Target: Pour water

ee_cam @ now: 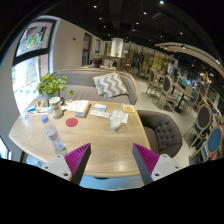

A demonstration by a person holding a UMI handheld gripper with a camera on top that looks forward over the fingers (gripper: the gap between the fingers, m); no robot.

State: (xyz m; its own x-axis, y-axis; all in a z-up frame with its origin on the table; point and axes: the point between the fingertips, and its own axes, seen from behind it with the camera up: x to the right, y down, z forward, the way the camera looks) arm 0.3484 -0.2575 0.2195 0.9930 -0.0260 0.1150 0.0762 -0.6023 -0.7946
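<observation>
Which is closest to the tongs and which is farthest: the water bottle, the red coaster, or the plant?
From the tongs, which are open:
1. Water bottle, just ahead, left.
2. Red coaster, farther along the table.
3. Plant, at the far left end.

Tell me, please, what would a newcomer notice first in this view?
Probably the pale wooden table ahead of the open gripper, whose fingers hold nothing. A water bottle lies near the left finger, a red coaster sits beyond it, and a potted plant stands at the far left end.

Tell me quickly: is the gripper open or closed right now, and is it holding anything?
Gripper: open and holding nothing; the clear plastic water bottle lies on the light wooden table, off to the side of the gripper, untouched.
</observation>
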